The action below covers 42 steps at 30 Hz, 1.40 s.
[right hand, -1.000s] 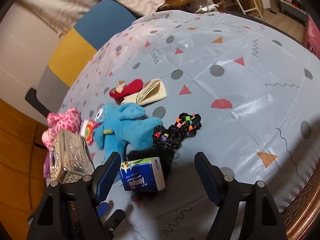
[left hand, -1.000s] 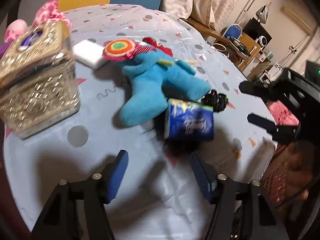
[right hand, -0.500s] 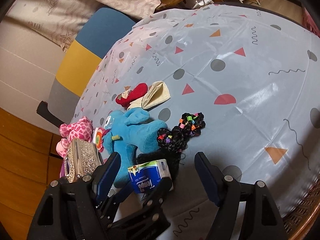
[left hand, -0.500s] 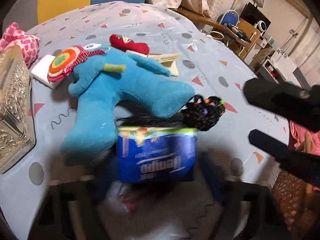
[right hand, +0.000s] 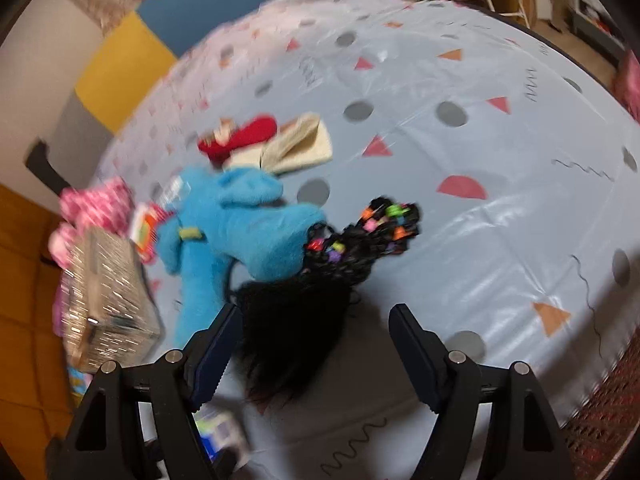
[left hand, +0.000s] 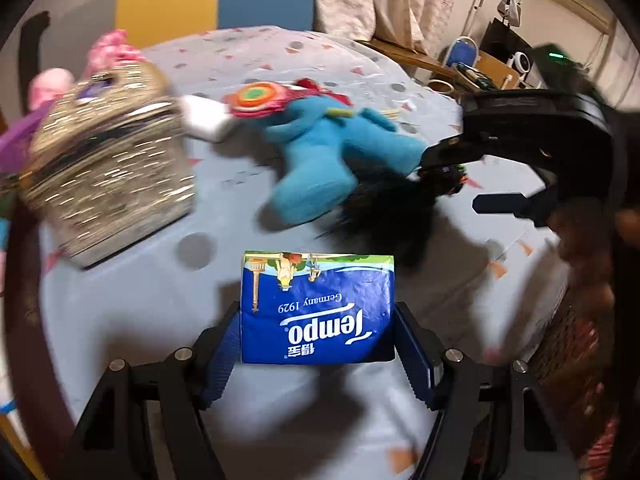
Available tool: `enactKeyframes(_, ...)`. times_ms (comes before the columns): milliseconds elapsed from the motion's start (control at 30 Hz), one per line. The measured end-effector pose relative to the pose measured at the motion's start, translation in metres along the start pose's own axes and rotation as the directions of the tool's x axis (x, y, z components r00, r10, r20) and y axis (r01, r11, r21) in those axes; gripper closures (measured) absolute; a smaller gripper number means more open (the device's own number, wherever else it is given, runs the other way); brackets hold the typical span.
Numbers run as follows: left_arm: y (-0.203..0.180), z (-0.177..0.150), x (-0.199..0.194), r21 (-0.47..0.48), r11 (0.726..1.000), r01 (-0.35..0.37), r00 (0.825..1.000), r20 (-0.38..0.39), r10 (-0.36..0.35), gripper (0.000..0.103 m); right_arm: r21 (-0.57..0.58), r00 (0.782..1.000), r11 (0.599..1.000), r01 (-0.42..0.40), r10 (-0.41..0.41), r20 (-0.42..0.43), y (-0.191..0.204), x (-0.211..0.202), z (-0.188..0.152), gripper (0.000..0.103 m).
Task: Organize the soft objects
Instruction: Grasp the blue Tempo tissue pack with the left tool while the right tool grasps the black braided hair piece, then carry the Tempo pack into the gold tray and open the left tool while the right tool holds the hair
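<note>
My left gripper [left hand: 318,320] is shut on a blue Tempo tissue pack [left hand: 320,304], its blue pads pressing both sides, and the pack hangs just above the tablecloth. The same pack [right hand: 218,436] shows blurred at the lower left of the right wrist view. My right gripper [right hand: 316,316] stands open low over a black hairpiece with coloured beads [right hand: 296,320], whose loose hair lies between the fingers, nearer the left one. A blue plush toy [right hand: 248,224] lies against the hairpiece. From the left wrist view the right gripper [left hand: 452,182] shows at the right, over the hairpiece [left hand: 384,216].
A gold sequinned box [left hand: 108,168] stands at the left with a pink plush [right hand: 96,208] behind it. A red soft item [right hand: 244,136] and a cream cloth [right hand: 300,148] lie beyond the blue plush. A woven basket [left hand: 568,344] sits at the table's right edge. A chair stands behind.
The left gripper closed on the tissue pack and pulled it back toward the near edge, off the hairpiece. The right gripper dropped lower over the black hairpiece.
</note>
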<state>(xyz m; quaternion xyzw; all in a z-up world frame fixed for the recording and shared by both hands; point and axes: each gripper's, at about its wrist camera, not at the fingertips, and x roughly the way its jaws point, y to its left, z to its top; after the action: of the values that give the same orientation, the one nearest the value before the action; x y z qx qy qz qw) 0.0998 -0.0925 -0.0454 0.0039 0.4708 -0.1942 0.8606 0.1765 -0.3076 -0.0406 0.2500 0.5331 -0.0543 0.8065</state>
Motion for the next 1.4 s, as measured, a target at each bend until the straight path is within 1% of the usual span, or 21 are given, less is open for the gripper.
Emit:
enactKeyframes(67, 0.011, -0.013, -0.011, 0.007, 0.999, -0.041, 0.999, 0.023, 0.041, 0.031, -0.004, 0.999, 1.000, 0.026, -0.026, -0.032, 0.007, 0.018, 0.005, 0.026)
enactKeyframes(133, 0.022, -0.024, -0.018, 0.013, 0.996, -0.088, 0.995, 0.055, 0.087, 0.030, 0.007, 0.997, 0.997, 0.070, -0.070, -0.017, 0.011, 0.031, 0.011, 0.030)
enactKeyframes(200, 0.033, -0.030, -0.018, -0.007, 0.994, -0.105, 0.993, 0.055, 0.105, 0.030, 0.025, 0.995, 0.995, 0.095, -0.094, -0.024, 0.011, 0.042, 0.017, 0.031)
enactKeyframes(233, 0.043, -0.035, -0.015, -0.034, 0.994, -0.104, 0.994, 0.041, 0.106, 0.030, 0.019, 0.994, 0.994, 0.107, -0.107, -0.027, 0.012, 0.047, 0.019, 0.032)
enactKeyframes(300, 0.055, -0.041, -0.015, -0.079, 0.993, -0.092, 0.994, 0.060, 0.097, 0.030, -0.043, 0.985, 0.985, 0.170, -0.170, -0.011, 0.021, 0.052, 0.020, 0.038)
enactKeyframes(333, 0.057, -0.041, -0.014, -0.087, 0.993, -0.083, 0.993, 0.073, 0.090, 0.030, -0.079, 0.976, 0.973, 0.216, -0.217, -0.005, 0.025, 0.054, 0.018, 0.045)
enactKeyframes(367, 0.057, -0.043, -0.014, -0.087, 0.993, -0.079, 0.993, 0.080, 0.086, 0.030, -0.100, 0.970, 0.965, 0.241, -0.242, -0.001, 0.027, 0.055, 0.016, 0.050)
enactKeyframes(467, 0.055, -0.048, -0.012, -0.064, 0.994, -0.089, 0.991, 0.097, 0.095, 0.030, -0.167, 0.959, 0.945, 0.282, -0.284, 0.009, 0.033, 0.057, 0.010, 0.050)
enactKeyframes(533, 0.051, -0.050, -0.010, -0.030, 0.993, -0.112, 0.988, 0.105, 0.115, 0.030, -0.221, 0.953, 0.929, 0.297, -0.302, 0.011, 0.039, 0.058, 0.003, 0.051)
enactKeyframes(600, 0.049, -0.054, -0.011, -0.019, 0.993, -0.120, 0.987, 0.109, 0.121, 0.030, -0.232, 0.954, 0.927, 0.294, -0.299, 0.012, 0.040, 0.054, -0.002, 0.065)
enactKeyframes(633, 0.047, -0.054, -0.010, -0.017, 0.993, -0.121, 0.986, 0.110, 0.122, 0.030, -0.220, 0.956, 0.932, 0.287, -0.293, 0.008, 0.038, 0.052, -0.002, 0.074)
enactKeyframes(667, 0.048, -0.053, -0.010, -0.018, 0.993, -0.119, 0.986, 0.111, 0.120, 0.030, -0.206, 0.961, 0.940, 0.271, -0.277, -0.004, 0.033, 0.049, -0.004, 0.078)
enactKeyframes(767, 0.050, -0.052, -0.009, -0.022, 0.993, -0.115, 0.986, 0.116, 0.117, 0.030, -0.214, 0.966, 0.945, 0.248, -0.258, -0.017, 0.025, 0.042, -0.015, 0.080)
enactKeyframes(833, 0.050, -0.053, -0.009, -0.020, 0.993, -0.114, 0.986, 0.117, 0.116, 0.030, -0.242, 0.964, 0.936, 0.254, -0.266, -0.017, 0.026, 0.042, -0.021, 0.080)
enactKeyframes(867, 0.050, -0.053, -0.009, -0.018, 0.993, -0.114, 0.986, 0.117, 0.116, 0.030, -0.257, 0.962, 0.931, 0.261, -0.274, -0.013, 0.029, 0.043, -0.023, 0.077)
enactKeyframes(1000, 0.050, -0.055, -0.015, -0.028, 0.993, -0.114, 0.987, 0.112, 0.116, 0.031, -0.289, 0.958, 0.916, 0.278, -0.288, 0.008, 0.035, 0.047, -0.027, 0.077)
enactKeyframes(1067, 0.052, -0.055, -0.020, -0.046, 0.994, -0.102, 0.989, 0.107, 0.106, 0.031, -0.299, 0.958, 0.913, 0.278, -0.286, 0.017, 0.038, 0.047, -0.028, 0.077)
enactKeyframes(1167, 0.055, -0.053, -0.028, -0.078, 0.994, -0.078, 0.991, 0.104, 0.085, 0.030, -0.339, 0.953, 0.893, 0.295, -0.300, 0.039, 0.047, 0.049, -0.031, 0.077)
enactKeyframes(1300, 0.053, -0.048, -0.053, -0.082, 0.995, -0.064, 0.986, 0.149, 0.076, 0.030, -0.388, 0.950, 0.870, 0.305, -0.308, 0.056, 0.058, 0.050, -0.038, 0.078)
enactKeyframes(1400, 0.054, -0.042, -0.080, -0.099, 0.994, -0.045, 0.976, 0.207, 0.065, 0.030, -0.412, 0.949, 0.859, 0.306, -0.308, 0.063, 0.069, 0.050, -0.048, 0.079)
